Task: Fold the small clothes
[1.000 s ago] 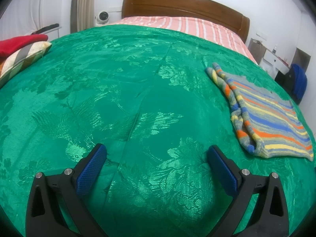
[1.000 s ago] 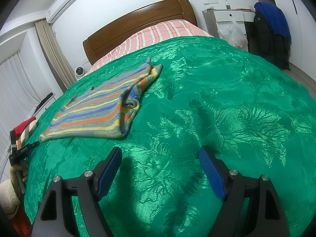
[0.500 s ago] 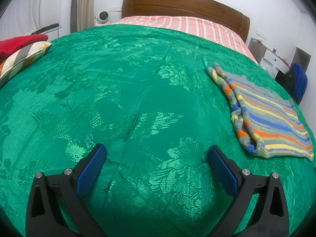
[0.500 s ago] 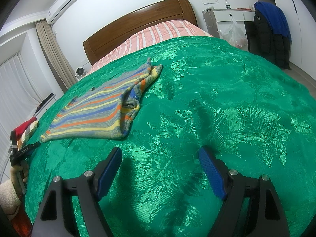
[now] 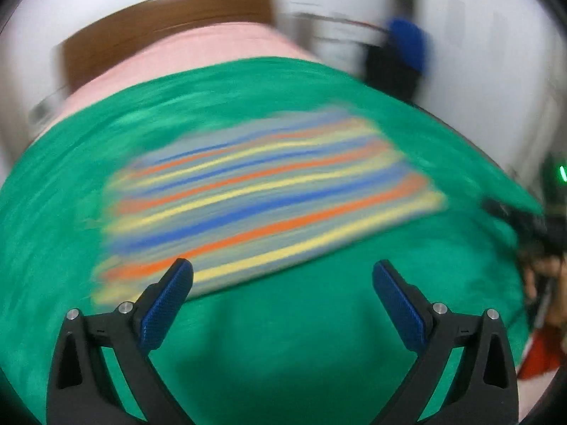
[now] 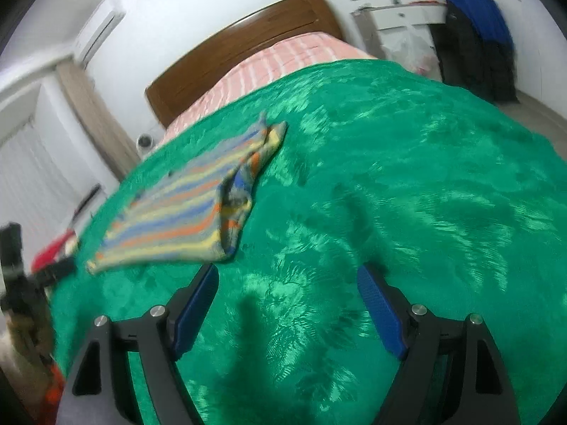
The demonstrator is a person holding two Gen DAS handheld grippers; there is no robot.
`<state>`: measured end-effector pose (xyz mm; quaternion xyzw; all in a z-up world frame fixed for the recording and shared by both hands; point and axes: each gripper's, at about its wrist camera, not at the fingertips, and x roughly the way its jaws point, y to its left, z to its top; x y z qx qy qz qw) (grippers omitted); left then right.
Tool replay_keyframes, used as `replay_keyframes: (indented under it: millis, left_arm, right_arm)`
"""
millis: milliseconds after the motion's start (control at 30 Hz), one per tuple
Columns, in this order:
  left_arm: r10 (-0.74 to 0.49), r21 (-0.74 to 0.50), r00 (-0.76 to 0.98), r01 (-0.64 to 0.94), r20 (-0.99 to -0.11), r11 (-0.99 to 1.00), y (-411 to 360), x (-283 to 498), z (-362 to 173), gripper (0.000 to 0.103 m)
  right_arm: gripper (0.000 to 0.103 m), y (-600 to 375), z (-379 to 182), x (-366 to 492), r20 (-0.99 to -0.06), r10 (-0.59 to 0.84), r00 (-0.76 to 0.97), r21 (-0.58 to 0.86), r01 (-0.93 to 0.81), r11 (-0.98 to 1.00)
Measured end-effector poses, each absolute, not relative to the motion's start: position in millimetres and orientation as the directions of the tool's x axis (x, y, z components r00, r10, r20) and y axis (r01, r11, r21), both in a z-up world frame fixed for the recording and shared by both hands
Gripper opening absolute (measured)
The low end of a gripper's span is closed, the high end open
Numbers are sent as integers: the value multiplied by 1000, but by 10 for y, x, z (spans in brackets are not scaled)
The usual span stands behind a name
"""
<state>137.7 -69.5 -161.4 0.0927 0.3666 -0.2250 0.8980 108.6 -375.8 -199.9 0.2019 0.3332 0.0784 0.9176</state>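
Note:
A striped knit garment (image 5: pixel 262 198), in orange, blue, yellow and grey bands, lies folded flat on the green bedspread (image 5: pixel 301 336). The left wrist view is blurred by motion. My left gripper (image 5: pixel 281 269) hangs open just short of the garment's near edge, with nothing between its blue pads. In the right wrist view the same garment (image 6: pixel 184 219) lies to the far left, and my right gripper (image 6: pixel 287 276) stands open over bare bedspread (image 6: pixel 389 184) to the right of it, empty. The left gripper (image 6: pixel 21 276) shows at that view's left edge.
A wooden headboard (image 6: pixel 241 49) and a pink striped sheet (image 6: pixel 283 63) lie at the far end of the bed. A white cabinet and a dark and blue coat (image 6: pixel 478 35) stand at the right. Red cloth (image 6: pixel 53 251) lies at the bed's left edge.
My left gripper has swung quickly across the bed, so the striped garment, earlier at its far right, now fills the middle of its view. The right gripper has rolled slightly.

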Motion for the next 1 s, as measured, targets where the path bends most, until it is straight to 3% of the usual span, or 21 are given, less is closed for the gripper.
replay_keyframes:
  millis: [67, 167, 267, 300, 333, 367, 533, 667, 767, 1000]
  left_arm:
    - [-389, 14, 550, 590, -739, 807, -1349, 1491, -1726, 101]
    - [-373, 67, 528, 639, -763, 767, -1932, 1630, -1903, 95]
    - [-319, 137, 523, 659, -790, 740, -2359, 1729, -2136, 74]
    - [-307, 159, 543, 650, -782, 743, -2427, 1746, -2145, 61]
    - [-307, 158, 554, 639, -774, 753, -2444, 1752, -2145, 24]
    - [-295, 163, 565, 622, -770, 765, -2434, 1760, -2140, 7]
    - [-419, -28, 518, 605, -746, 796, -2129, 1824, -2009, 6]
    - [-499, -155, 503, 578, -705, 801, -1870, 1875, -1850, 6]
    - [-529, -240, 518, 523, -673, 818, -1523, 1930, -1706, 6]
    - [-515, -404, 609, 324, -603, 856, -140, 1925, -1503, 6]
  right_arm:
    - [80, -3885, -1921, 999, -549, 261, 794, 476, 40, 878]
    - [80, -4017, -1802, 1006, -550, 269, 790, 501, 55, 863]
    - [80, -4094, -1650, 1222, -575, 318, 754, 499, 15, 867]
    - [80, -4114, -1608, 1318, -583, 338, 739, 503, 1, 864]
    - [80, -4126, -1557, 1521, -595, 383, 706, 518, -27, 855]
    - [80, -4136, -1541, 1672, -605, 412, 682, 528, -44, 848]
    - [75, -3871, -1699, 2728, -685, 534, 496, 547, -133, 826]
    - [64, -3610, -2059, 3494, -642, 631, 435, 685, -42, 727]
    - [9, -3458, -2185, 3808, -584, 656, 477, 759, 36, 650]
    - [9, -2238, -1425, 3935, -553, 688, 471, 686, -211, 696]
